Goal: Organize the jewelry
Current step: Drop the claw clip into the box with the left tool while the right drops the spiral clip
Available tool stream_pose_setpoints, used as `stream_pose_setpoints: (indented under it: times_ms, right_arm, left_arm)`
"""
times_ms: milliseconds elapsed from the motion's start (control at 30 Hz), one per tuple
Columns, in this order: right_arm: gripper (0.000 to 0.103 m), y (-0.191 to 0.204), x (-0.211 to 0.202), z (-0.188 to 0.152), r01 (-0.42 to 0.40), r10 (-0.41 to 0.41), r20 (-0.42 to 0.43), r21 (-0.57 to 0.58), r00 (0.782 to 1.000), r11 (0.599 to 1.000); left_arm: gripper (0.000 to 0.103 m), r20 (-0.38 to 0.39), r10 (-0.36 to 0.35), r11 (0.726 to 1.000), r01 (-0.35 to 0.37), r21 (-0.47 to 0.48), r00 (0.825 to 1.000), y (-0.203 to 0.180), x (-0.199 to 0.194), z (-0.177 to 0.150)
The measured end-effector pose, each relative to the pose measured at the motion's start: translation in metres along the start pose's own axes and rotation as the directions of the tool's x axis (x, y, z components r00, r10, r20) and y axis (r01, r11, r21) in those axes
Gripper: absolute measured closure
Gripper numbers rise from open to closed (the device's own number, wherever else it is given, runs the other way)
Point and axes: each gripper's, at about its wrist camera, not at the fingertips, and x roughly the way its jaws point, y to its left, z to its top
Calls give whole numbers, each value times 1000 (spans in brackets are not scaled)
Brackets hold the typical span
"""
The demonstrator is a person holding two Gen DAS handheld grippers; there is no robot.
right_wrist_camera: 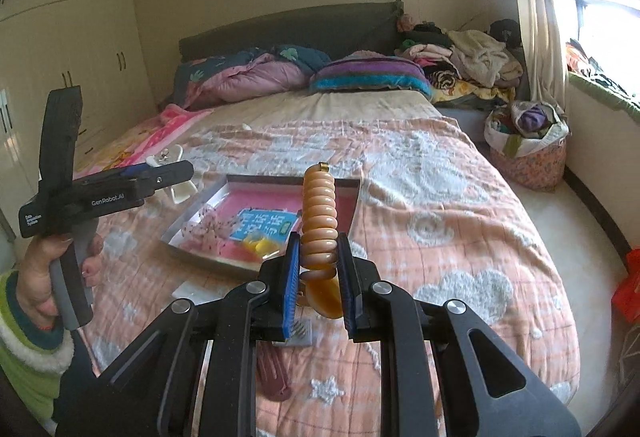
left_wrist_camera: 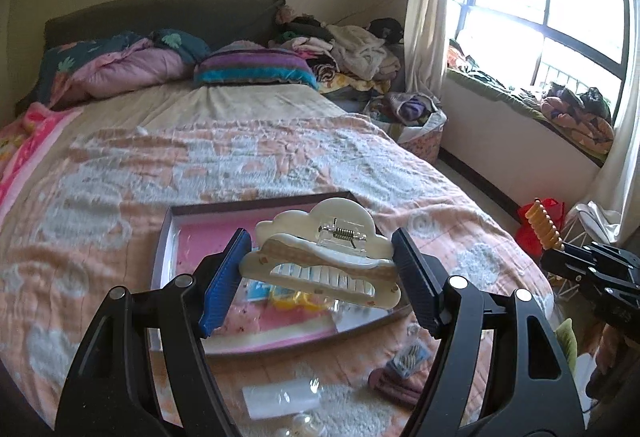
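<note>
- Blue-padded fingers (left_wrist_camera: pixel 224 279) of the left gripper (left_wrist_camera: pixel 320 277) fill the near edge of its own view, standing wide and clamped on the ends of a cream cloud-shaped hair claw (left_wrist_camera: pixel 324 253); each pad presses one end of the clip, which hangs in the air above the tray (left_wrist_camera: pixel 256 203).
- Likely a light, rigid plastic piece, the claw has glossy curved faces that could slip, and its spring (left_wrist_camera: pixel 343 233) and thin teeth look like the weak parts. Holding it by the solid ends, as now, seems sounder than pinching the teeth.
- From the right wrist view, the right gripper (right_wrist_camera: pixel 320 277) has its fingers (right_wrist_camera: pixel 291 285) drawn close together, clamped on the lower part of an amber ridged hair clip (right_wrist_camera: pixel 319 213). Its beaded, spiral-looking length stands up past the fingertips, and a rounder amber part sits lower between the pads.
- That amber piece also looks light and stiff. Its ridges should give the pads some purchase, though the long free end may lever it loose if knocked.
- Beyond both grippers, the shallow tray lies on the bed (left_wrist_camera: pixel 120 173), pink-lined and holding a blue card (right_wrist_camera: pixel 264 225) and small yellow bits (right_wrist_camera: pixel 260 247).
- Loose small items lie on the quilt nearer than the tray, too blurred to name.
- My judgement: both clips are headed for the tray.
</note>
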Motion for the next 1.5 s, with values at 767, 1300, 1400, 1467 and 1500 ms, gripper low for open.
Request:
stream_pose_setpoints:
  times_ms: [767, 1300, 1400, 1467, 1500]
  right_arm:
    - [86, 12, 84, 46, 30, -31, -38, -35, 999, 999]
    - [86, 18, 181, 27, 8, -13, -204, -23, 979, 1000]
    - [86, 16, 190, 21, 19, -22, -219, -12, 975, 1000]
    - [86, 13, 193, 17, 33, -34, -226, -8, 973, 999]
    - [86, 12, 195, 16, 41, -41, -230, -2, 972, 999]
  left_arm:
    - [39, -100, 6, 996, -15, -92, 995, 39, 69, -26]
    - [39, -262, -29, 986, -16, -167, 965, 58, 114, -63]
    - [39, -264, -23, 986, -22, -168, 964, 59, 114, -63]
    - [39, -264, -22, 985, -25, -172, 964, 60, 114, -62]
    - [38, -264, -22, 985, -25, -173, 964, 60, 113, -62]
